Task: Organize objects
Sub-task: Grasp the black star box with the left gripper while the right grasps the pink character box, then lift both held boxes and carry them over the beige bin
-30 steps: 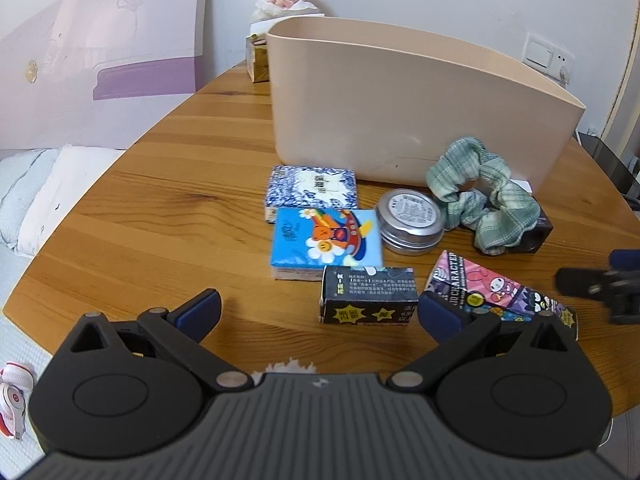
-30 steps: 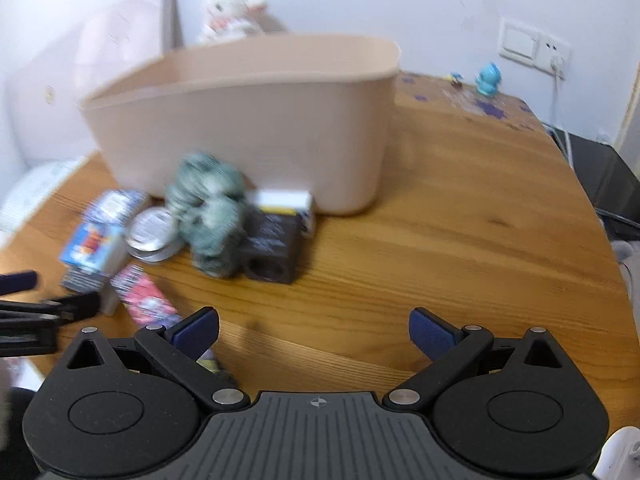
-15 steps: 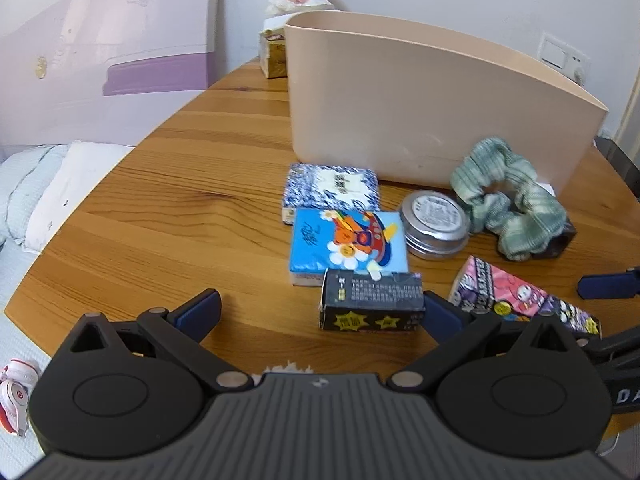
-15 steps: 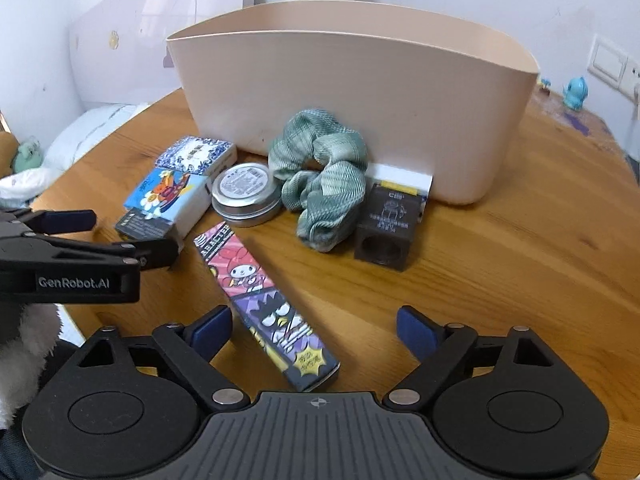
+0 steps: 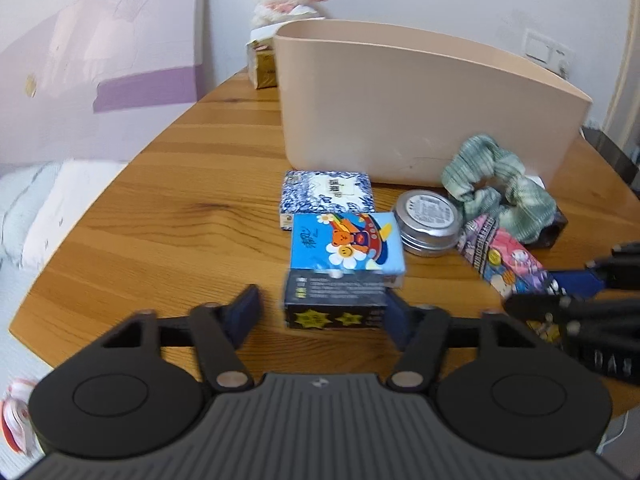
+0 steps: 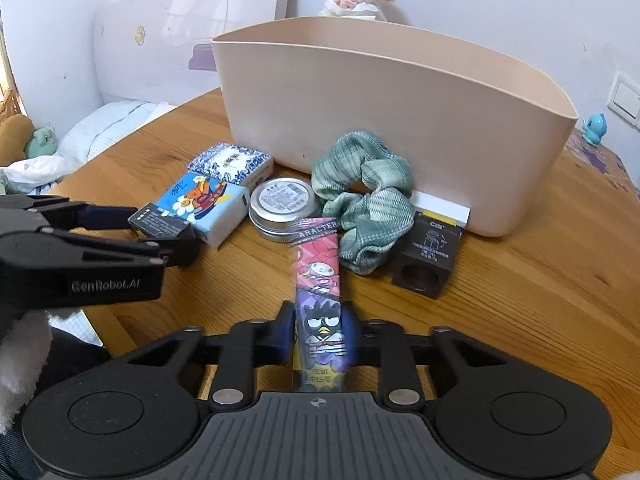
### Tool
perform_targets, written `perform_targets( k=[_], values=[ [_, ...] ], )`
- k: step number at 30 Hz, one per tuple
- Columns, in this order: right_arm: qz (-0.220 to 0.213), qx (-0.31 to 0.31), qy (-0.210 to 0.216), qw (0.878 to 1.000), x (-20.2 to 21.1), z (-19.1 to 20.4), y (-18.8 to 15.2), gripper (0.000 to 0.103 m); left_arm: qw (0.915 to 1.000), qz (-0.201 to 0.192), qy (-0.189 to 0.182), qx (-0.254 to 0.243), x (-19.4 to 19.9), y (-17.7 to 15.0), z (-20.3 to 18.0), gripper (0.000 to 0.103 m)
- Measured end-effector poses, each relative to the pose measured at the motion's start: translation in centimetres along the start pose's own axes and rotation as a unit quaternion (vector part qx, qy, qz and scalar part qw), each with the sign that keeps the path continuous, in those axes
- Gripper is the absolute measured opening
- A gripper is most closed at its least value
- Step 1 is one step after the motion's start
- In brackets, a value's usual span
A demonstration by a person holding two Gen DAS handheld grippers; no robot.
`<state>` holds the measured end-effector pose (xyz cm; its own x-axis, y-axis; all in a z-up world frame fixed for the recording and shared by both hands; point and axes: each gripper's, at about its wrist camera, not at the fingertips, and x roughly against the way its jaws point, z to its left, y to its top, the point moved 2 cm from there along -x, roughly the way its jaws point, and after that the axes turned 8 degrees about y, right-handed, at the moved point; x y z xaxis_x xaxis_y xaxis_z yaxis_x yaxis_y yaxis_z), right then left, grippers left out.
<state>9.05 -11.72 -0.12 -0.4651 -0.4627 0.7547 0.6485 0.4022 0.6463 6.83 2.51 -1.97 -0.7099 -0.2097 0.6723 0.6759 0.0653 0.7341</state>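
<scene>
Nothing is in the bin yet, as far as I can judge; every item is out on the surface (image 5: 180, 220).

- Far left: left claw (image 5: 322, 307) has just been closing with the black box (image 5: 334, 312) between its jaws. In its own view a sliver of wood shows by the left pad. From the right wrist view both fingers sit on the box ends, so I read it as grasping the box. The box is low, at or barely off the wood; I cannot tell which.
- Beyond it: blue pack (image 5: 346, 244), touching the black box, then the patterned pack (image 5: 326, 192) closer to the bin. Both untouched.
- Middle: tin (image 5: 428, 220), flat, just beside the blue pack.
- Right of the tin: pen box (image 6: 318, 276), long, its far end touching the tin. Right claw (image 6: 319, 334) has just been closing and is now clamped across its near end, pads on both long sides. It lies on the wood.
- Further right: scrunchie (image 6: 364, 200) and block (image 6: 426, 256), against the bin wall.
- Behind everything: bin (image 6: 400, 120), upright. What I can see of its inside is bare.

Judgement: the task is only starting. Two grasps are made and no item is stowed. Seven items are left to go, these two first.
</scene>
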Motion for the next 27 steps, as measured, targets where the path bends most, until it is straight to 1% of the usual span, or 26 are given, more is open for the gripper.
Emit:
perform_targets(
  k=[1,5,8,12,17,19,22,27],
  values=[
    [-0.002,0.003,0.002,1.0,0.0,0.2,0.0,0.021,1.0,-0.003,-0.007,-0.005,0.1,-0.1,-0.1,0.052],
    [-0.007,0.007,0.007,1.0,-0.2,0.9,-0.2,0.021,0.9999,-0.004,-0.011,-0.006,0.2,-0.2,0.2,0.052],
    [-0.018,0.003,0.014,1.0,0.5,0.8,0.0,0.021,1.0,-0.003,0.004,0.005,0.2,-0.2,0.8,0.052],
    [-0.044,-0.006,0.018,0.999,2.1,0.4,0.8,0.021,0.9993,-0.027,0.019,0.019,1.4,-0.3,1.7,0.052],
    [-0.085,-0.012,0.015,0.996,4.5,0.0,2.0,0.021,0.998,-0.04,0.039,0.029,2.7,-0.3,2.1,0.052],
    [-0.102,-0.015,0.012,0.995,5.5,-0.1,2.6,0.021,0.9973,-0.051,0.038,0.036,3.6,0.2,2.2,0.052],
    [-0.136,-0.027,0.009,0.99,7.1,-0.6,3.8,0.021,0.9954,-0.08,0.033,0.041,5.3,1.8,2.3,0.052],
    [-0.208,-0.055,-0.009,0.977,9.6,-1.6,5.4,0.021,0.9904,-0.133,0.02,0.034,7.6,5.7,1.3,0.052]
  ],
)
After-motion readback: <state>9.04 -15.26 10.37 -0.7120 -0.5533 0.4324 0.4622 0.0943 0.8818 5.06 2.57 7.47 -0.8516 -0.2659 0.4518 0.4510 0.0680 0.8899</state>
